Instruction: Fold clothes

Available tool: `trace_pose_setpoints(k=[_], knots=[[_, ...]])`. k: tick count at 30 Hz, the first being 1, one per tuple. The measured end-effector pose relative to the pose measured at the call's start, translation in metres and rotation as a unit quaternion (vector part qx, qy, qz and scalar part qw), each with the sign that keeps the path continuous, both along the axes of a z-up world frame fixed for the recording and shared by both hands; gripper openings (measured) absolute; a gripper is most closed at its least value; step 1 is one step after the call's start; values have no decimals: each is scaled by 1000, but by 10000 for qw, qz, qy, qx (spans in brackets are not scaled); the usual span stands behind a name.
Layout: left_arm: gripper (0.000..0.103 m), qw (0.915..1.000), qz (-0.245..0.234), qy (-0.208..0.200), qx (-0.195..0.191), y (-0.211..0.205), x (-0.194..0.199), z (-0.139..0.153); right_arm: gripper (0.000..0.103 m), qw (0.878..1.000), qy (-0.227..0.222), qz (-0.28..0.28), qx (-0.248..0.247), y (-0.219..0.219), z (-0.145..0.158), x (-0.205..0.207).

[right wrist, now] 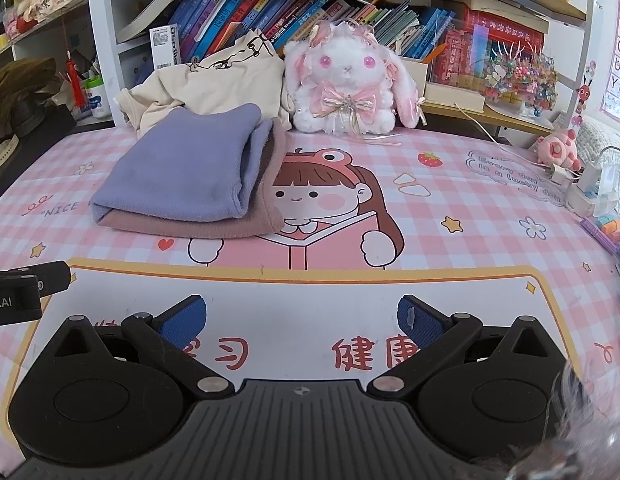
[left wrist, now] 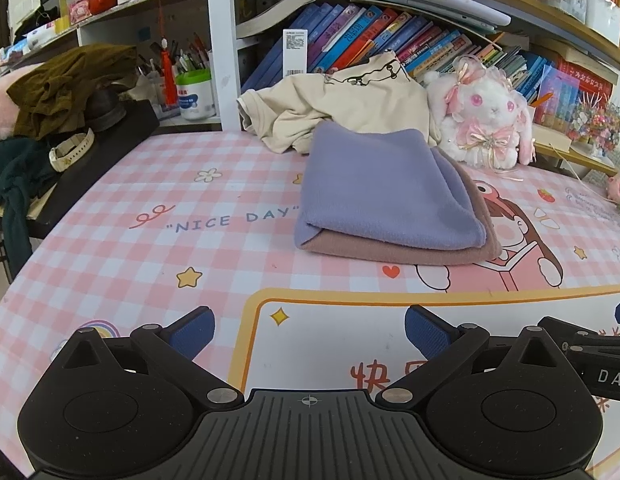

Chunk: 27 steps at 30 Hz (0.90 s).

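Left gripper (left wrist: 308,332): spread wide, empty.
Right gripper (right wrist: 302,318): spread wide, empty.
Lilac garment (left wrist: 374,192): folded atop the mauve one (left wrist: 410,254) — at 12 o'clock.
Cream garment (left wrist: 334,108): crumpled behind.

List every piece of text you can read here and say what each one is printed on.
"NICE DAY": pink checked desk mat.
"DAS", cut off: right gripper body at the frame edge.
"ot.AI", cut off: left gripper body.
"健康": mat's white panel.
Book spines and the barcode label: too small to read.
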<state>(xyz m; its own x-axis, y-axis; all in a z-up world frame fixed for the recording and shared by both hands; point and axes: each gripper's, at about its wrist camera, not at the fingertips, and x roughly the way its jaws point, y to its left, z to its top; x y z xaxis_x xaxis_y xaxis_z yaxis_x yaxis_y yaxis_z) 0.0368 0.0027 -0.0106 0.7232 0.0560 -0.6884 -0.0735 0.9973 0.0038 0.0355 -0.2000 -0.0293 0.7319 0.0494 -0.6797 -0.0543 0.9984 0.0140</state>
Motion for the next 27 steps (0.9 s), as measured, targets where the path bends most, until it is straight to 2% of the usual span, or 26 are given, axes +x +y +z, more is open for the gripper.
trace_pose_setpoints(k=[27], knots=[[102, 9999, -17, -74, 83, -2, -5, 5, 103, 10000, -25, 8, 21, 0, 2, -5]])
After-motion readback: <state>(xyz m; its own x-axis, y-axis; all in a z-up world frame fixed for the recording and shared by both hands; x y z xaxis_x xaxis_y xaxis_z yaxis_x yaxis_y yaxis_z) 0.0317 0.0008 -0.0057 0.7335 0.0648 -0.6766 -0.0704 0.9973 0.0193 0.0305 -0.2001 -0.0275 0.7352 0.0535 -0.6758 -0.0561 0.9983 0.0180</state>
